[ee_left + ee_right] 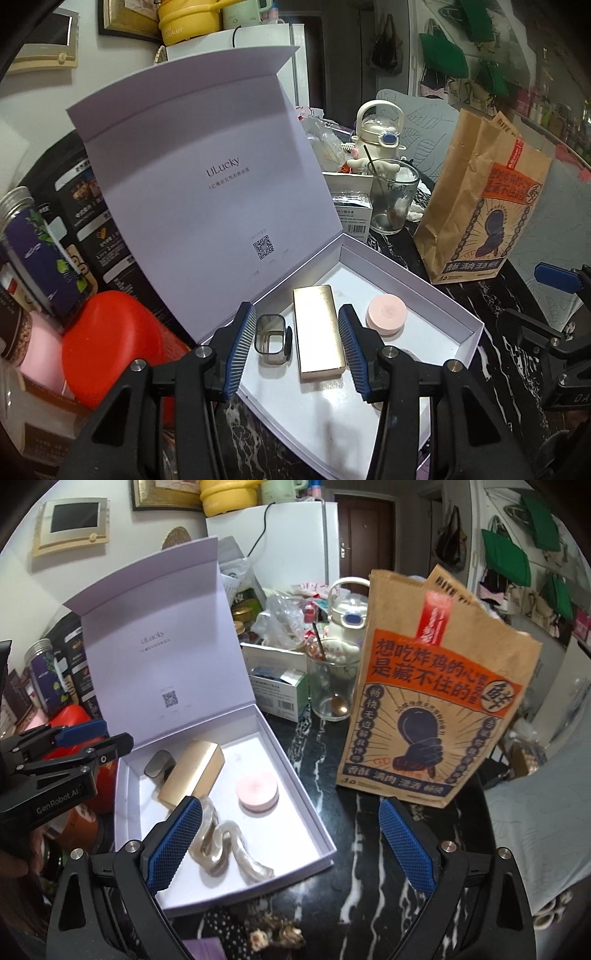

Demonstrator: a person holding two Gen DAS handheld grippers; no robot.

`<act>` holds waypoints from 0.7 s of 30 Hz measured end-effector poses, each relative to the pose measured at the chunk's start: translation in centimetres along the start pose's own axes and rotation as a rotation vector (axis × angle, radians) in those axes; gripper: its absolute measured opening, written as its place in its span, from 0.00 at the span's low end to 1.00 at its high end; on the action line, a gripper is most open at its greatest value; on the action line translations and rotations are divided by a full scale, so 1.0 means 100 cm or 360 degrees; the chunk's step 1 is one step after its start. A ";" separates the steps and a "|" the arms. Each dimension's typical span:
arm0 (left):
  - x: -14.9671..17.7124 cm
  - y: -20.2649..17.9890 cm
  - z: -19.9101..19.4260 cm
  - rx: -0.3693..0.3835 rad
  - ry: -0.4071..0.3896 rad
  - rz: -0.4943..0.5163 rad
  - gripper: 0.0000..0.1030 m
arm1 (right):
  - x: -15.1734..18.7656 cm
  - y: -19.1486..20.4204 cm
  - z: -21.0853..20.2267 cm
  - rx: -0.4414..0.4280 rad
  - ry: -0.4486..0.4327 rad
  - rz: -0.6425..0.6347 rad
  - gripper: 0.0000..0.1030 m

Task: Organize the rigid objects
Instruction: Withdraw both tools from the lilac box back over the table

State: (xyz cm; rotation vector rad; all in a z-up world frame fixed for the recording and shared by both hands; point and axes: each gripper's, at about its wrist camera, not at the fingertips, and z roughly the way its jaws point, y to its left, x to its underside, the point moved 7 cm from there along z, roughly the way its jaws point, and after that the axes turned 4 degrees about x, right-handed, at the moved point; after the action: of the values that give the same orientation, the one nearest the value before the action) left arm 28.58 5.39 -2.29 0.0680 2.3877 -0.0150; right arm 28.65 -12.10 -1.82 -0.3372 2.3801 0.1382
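Note:
An open lavender gift box lies on the black marble table with its lid standing up. Inside lie a gold rectangular case, a dark see-through watch case, a pink round compact and a pearly wavy hair clip. My left gripper hovers over the box's left side, jaws apart and empty. My right gripper hangs wide open above the box's right wall, holding nothing.
A brown paper bag stands right of the box. Behind the box are a glass with a spoon, a white kettle-shaped bottle, and small cartons. A red container and a jar crowd the left.

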 end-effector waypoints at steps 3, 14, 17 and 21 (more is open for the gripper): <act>0.001 -0.004 -0.015 0.0000 -0.0043 0.0009 0.45 | 0.003 -0.002 -0.013 0.0005 -0.0028 -0.0005 0.95; 0.019 -0.020 -0.053 0.0084 -0.0077 0.0030 0.45 | 0.015 -0.003 -0.061 0.0034 -0.0135 -0.0020 0.95; 0.025 -0.023 -0.062 0.0085 -0.0087 0.0037 0.46 | 0.020 -0.002 -0.074 0.0041 -0.0159 -0.0021 0.95; 0.033 -0.030 -0.074 0.0105 -0.0107 0.0058 0.79 | 0.029 -0.002 -0.090 0.0057 -0.0194 -0.0023 0.95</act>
State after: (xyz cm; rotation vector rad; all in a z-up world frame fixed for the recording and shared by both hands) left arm 20.97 2.78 0.89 0.1405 2.3185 -0.0777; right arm 20.86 -14.65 2.87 -0.3196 2.2564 0.1066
